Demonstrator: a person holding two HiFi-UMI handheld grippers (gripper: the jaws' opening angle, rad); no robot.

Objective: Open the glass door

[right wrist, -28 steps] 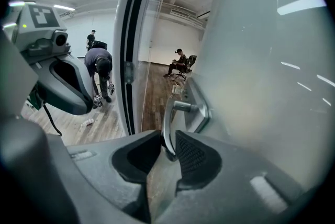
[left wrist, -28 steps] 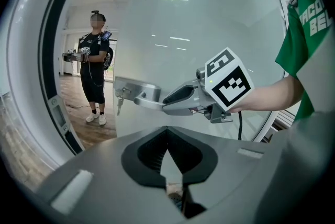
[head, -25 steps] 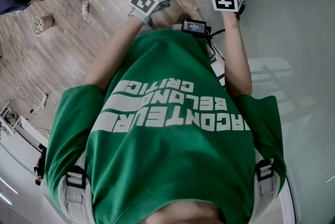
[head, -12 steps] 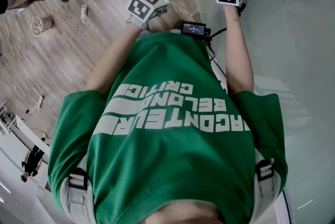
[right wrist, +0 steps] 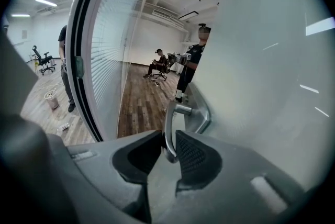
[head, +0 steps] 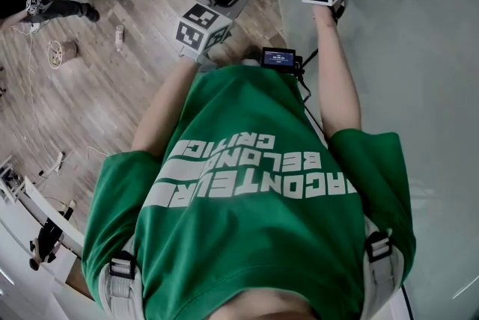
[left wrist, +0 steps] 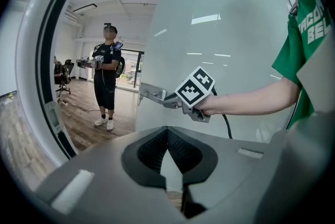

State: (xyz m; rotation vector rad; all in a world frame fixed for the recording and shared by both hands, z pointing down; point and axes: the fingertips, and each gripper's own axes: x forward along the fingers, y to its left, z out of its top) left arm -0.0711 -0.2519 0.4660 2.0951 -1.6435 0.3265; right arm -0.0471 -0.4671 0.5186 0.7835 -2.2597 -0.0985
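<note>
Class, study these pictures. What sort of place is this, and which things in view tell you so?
Probably an office or lab workspace: a frosted glass door with a metal lever handle, a glass partition with blinds, and office chairs on a wood-plank floor.

A grey-brown wooden plank floor (head: pixel 90 109) fills your head view from 8 to 12 o'clock. In your right gripper view a plain white wall (right wrist: pixel 149 42) closes the room just above centre. A glass partition with white slatted blinds (right wrist: pixel 112 55) runs at 10 o'clock, and a black swivel office chair (right wrist: pixel 43 60) stands at 9 o'clock under long ceiling strip lights (right wrist: pixel 46 2). In your left gripper view a bright glazed doorway (left wrist: pixel 131 68) glows at 9 o'clock, with a rectangular ceiling light (left wrist: pixel 138 0) at 11.
</note>
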